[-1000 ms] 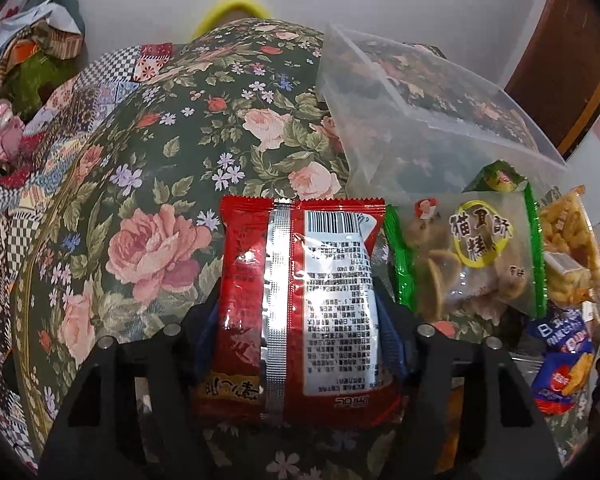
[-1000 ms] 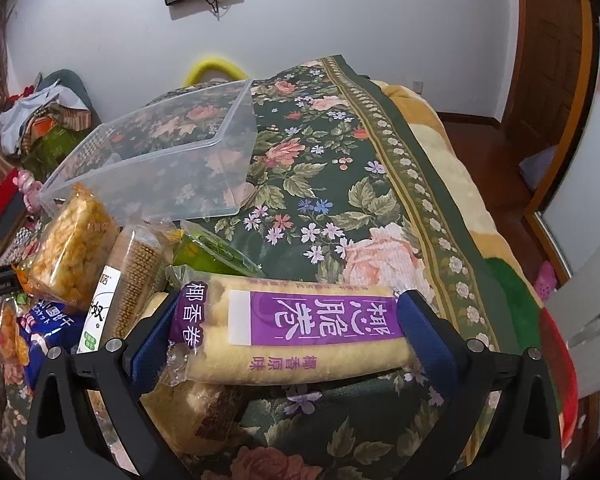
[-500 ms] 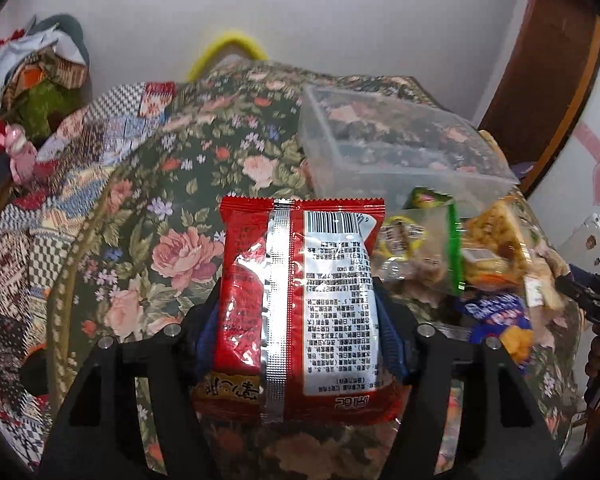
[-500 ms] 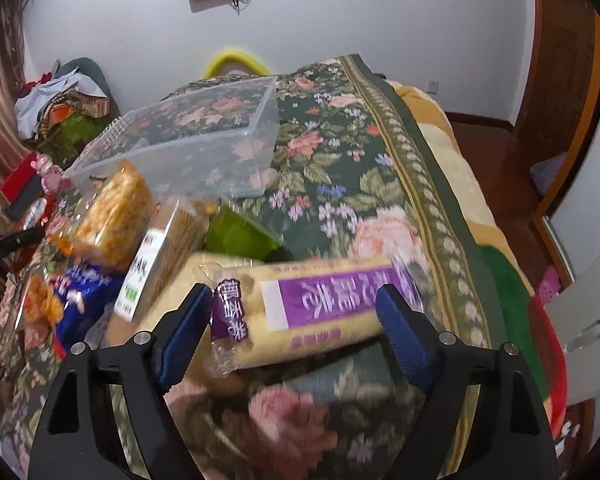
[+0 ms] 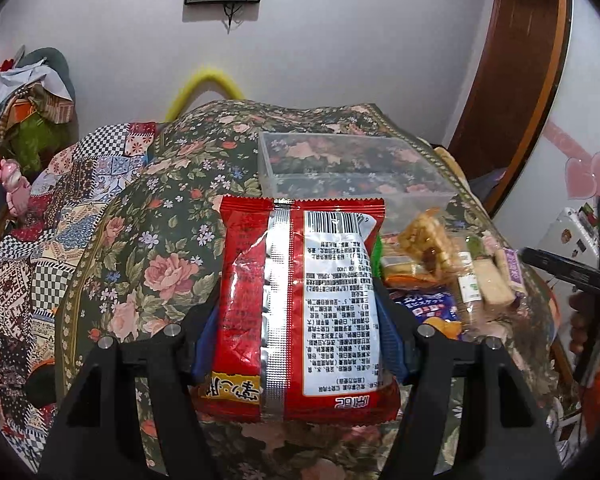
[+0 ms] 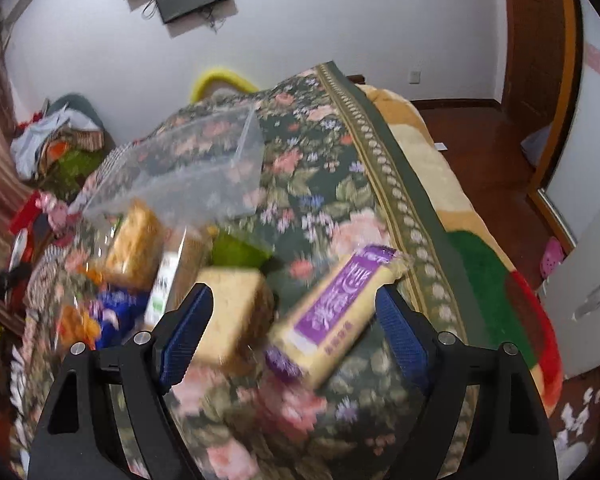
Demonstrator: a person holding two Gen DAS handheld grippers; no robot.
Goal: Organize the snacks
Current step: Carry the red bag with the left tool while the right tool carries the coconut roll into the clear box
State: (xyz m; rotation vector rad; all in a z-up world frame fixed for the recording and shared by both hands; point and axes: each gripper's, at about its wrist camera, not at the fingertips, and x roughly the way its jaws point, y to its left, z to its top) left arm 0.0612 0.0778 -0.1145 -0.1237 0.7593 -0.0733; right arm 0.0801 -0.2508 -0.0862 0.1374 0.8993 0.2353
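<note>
Red snack packet (image 5: 300, 312) is clamped in my left gripper (image 5: 300, 332). My right gripper (image 6: 292, 328) straddles the purple-labelled wafer pack (image 6: 336, 312); contact unclear through blur.

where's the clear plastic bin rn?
Left wrist view: clear plastic bin sits on the floral blanket, right of centre, just beyond the red snack packet and the snack pile.

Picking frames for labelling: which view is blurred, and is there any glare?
Right wrist view: motion-smeared, the purple-label packet and the snack pile unreadable. Left wrist view: sharp, though glare streaks the red packet's foil seam; fisheye bends both.
</note>
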